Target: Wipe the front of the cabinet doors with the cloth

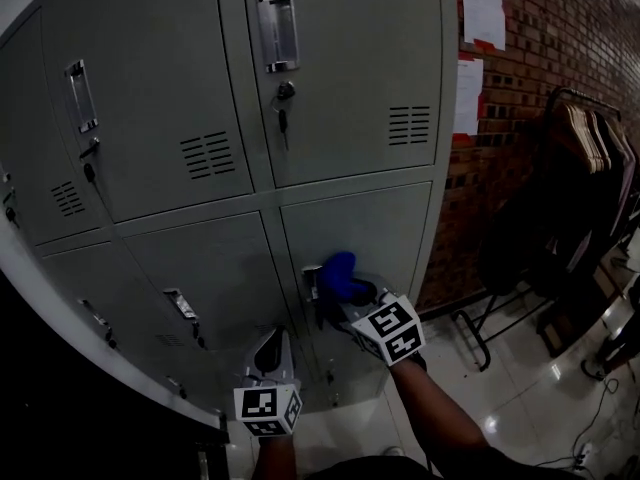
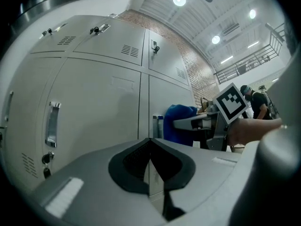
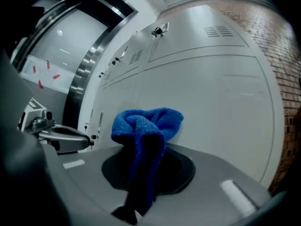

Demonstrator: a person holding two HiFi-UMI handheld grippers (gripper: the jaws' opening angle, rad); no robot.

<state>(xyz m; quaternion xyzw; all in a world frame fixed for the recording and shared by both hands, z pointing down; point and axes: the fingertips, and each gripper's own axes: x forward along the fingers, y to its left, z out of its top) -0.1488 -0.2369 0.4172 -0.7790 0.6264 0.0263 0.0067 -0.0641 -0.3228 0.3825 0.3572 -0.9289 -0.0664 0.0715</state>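
Note:
A bunched blue cloth [image 1: 341, 274] [image 3: 146, 135] is clamped in my right gripper [image 1: 345, 293], whose jaws are shut on it. The cloth presses against the lower right door [image 1: 375, 238] of the grey metal locker cabinet [image 1: 330, 78], next to that door's handle. My left gripper [image 1: 268, 353] hangs lower and to the left, before the bottom doors, its jaws shut with nothing between them [image 2: 149, 166]. The left gripper view also catches the blue cloth [image 2: 178, 121] and the right gripper's marker cube [image 2: 230, 102].
A brick wall [image 1: 560, 28] with pinned papers [image 1: 482, 8] stands right of the cabinet. A dark clothes rack [image 1: 580, 168] with hanging garments sits on the glossy tiled floor [image 1: 520, 388]. Keys hang in the upper door locks [image 1: 283, 103].

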